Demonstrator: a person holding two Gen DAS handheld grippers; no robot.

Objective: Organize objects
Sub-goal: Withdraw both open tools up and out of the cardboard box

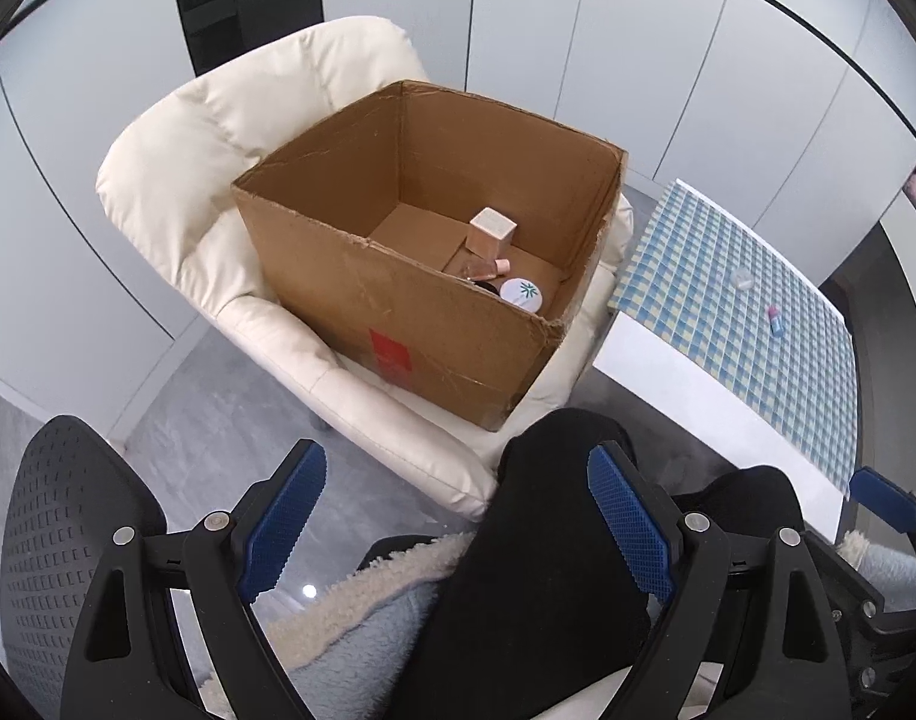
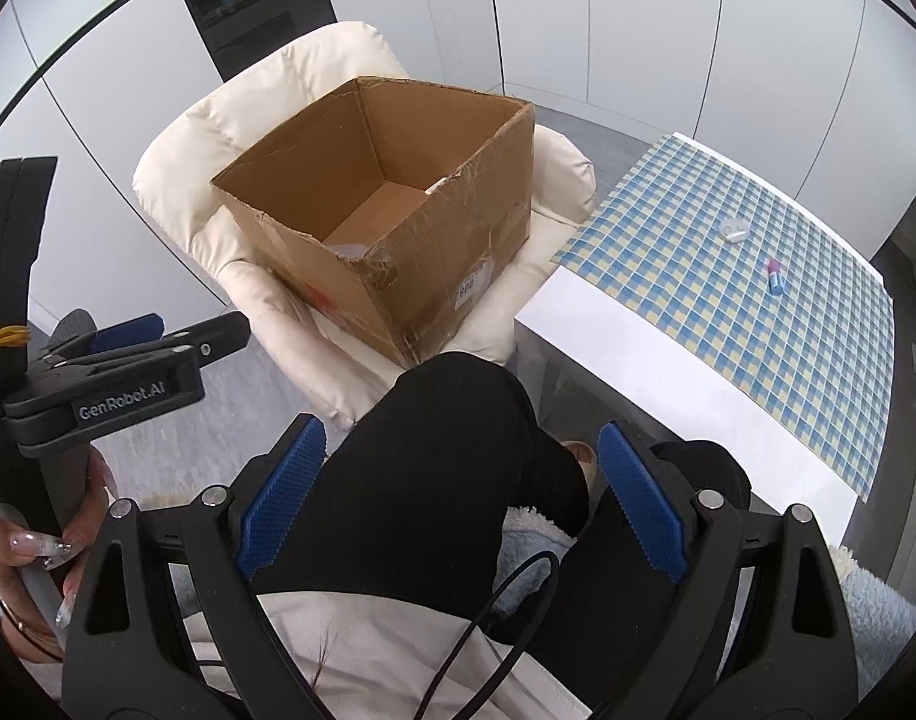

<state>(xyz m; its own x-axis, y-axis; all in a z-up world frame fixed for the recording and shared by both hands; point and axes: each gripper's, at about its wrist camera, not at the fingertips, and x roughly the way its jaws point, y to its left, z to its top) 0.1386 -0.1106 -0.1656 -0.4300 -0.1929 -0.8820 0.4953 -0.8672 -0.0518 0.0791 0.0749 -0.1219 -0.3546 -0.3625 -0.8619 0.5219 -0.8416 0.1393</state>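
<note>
An open cardboard box [image 1: 434, 276] [image 2: 386, 228] stands on a cream padded chair [image 1: 176, 180] [image 2: 242, 138]. Inside it lie a beige carton [image 1: 491, 231], a pink bottle [image 1: 485, 267] and a white round jar with a green leaf [image 1: 521, 294]. On the checked tablecloth [image 1: 728, 300] [image 2: 758, 312] to the right rest a small clear item [image 1: 741, 279] [image 2: 733, 231] and a pink-and-blue tube [image 1: 775, 319] [image 2: 776, 276]. My left gripper [image 1: 458, 516] [image 2: 188, 327] is open and holds nothing. My right gripper [image 2: 461, 498] is open too, over the person's black-trousered knee [image 2: 446, 456].
A black mesh chair back [image 1: 68, 540] sits at the lower left. A hand [image 2: 32, 546] holds the left gripper's handle. A white table edge [image 2: 668, 384] runs along the right, and a black cable [image 2: 506, 612] crosses the lap. Grey floor lies between chair and knees.
</note>
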